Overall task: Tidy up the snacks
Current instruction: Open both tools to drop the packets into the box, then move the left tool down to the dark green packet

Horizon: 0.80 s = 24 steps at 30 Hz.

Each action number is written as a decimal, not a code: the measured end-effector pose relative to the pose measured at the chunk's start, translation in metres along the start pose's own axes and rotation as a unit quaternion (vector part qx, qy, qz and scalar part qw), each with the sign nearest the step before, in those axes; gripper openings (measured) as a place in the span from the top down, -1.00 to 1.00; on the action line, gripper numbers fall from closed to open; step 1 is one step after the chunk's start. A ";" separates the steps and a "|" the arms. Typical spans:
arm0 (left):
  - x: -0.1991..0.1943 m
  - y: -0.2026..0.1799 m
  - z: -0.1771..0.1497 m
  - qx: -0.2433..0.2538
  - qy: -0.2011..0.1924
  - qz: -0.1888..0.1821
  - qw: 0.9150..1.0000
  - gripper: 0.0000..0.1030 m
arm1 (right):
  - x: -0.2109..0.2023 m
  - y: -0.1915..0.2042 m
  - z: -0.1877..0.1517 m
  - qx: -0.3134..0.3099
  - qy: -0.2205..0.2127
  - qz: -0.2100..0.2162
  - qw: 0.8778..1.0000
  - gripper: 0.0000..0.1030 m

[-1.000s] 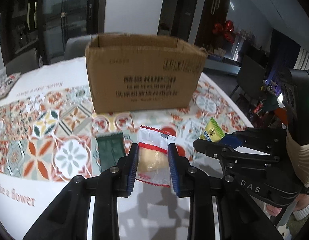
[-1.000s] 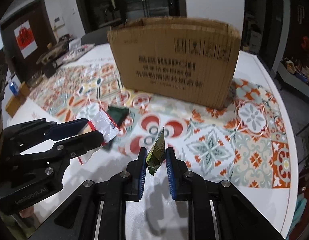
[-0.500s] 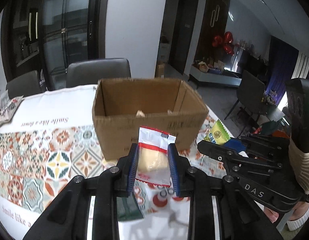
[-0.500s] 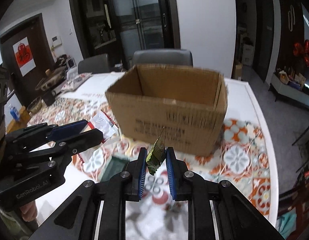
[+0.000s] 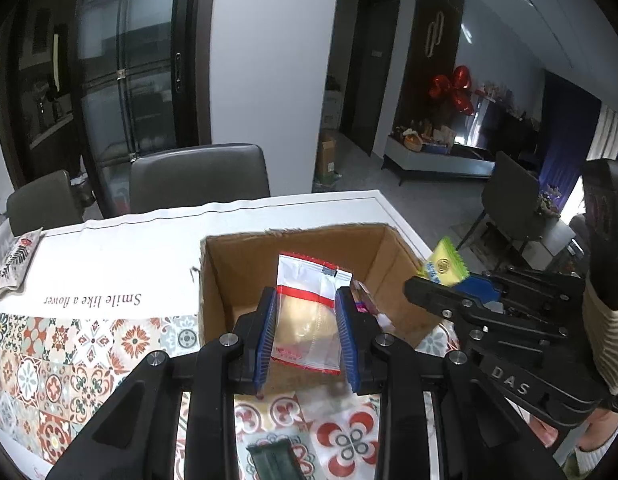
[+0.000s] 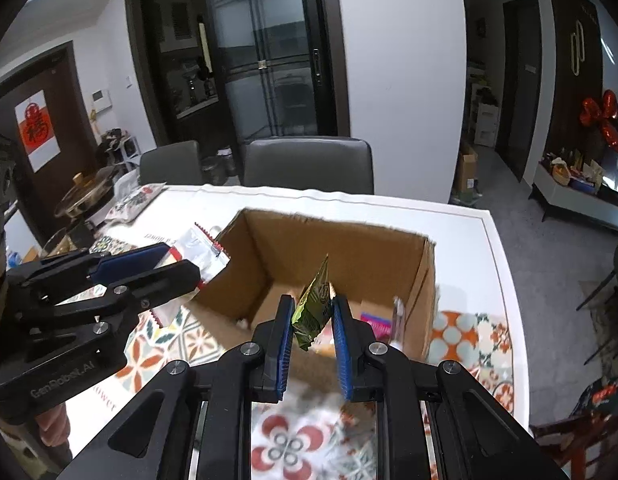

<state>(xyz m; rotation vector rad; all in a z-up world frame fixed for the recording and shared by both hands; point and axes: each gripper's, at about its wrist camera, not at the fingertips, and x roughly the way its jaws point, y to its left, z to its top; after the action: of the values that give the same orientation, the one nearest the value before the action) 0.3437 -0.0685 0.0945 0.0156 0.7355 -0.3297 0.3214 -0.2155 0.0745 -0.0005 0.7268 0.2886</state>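
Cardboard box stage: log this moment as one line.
left gripper: shut on clear packet | right gripper: shut on green packet | both above cardboard box | not released

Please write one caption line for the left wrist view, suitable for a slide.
Left gripper holds a clear red-striped snack packet above the open cardboard box; right gripper beside it holds a yellow-green packet.

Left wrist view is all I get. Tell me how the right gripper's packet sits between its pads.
Observer: The green packet stands on edge, pinched in the right gripper, about over the near wall of the cardboard box.
Operator: Report what lies in the box behind my packet.
Observer: Bare cardboard floor on the left; a pink packet by the right wall.
Operator: Say where my packet shows from that side.
Observer: The clear red-edged packet, in the left gripper, pokes over the box's left corner.
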 end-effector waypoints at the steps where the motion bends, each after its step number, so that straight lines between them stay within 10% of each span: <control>1: 0.006 0.002 0.004 0.000 0.005 0.004 1.000 0.42 | 0.004 -0.002 0.005 0.002 0.003 -0.003 1.000 0.60; 24: -0.040 0.002 -0.050 0.027 0.000 0.114 0.993 -0.25 | -0.017 0.010 -0.030 -0.012 -0.009 -0.057 0.998 -0.27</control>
<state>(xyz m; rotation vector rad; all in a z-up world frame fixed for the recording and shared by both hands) 0.2839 -0.0487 0.0841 0.1505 0.7162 -0.1304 0.2871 -0.2132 0.0644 -0.0623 0.7026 0.1883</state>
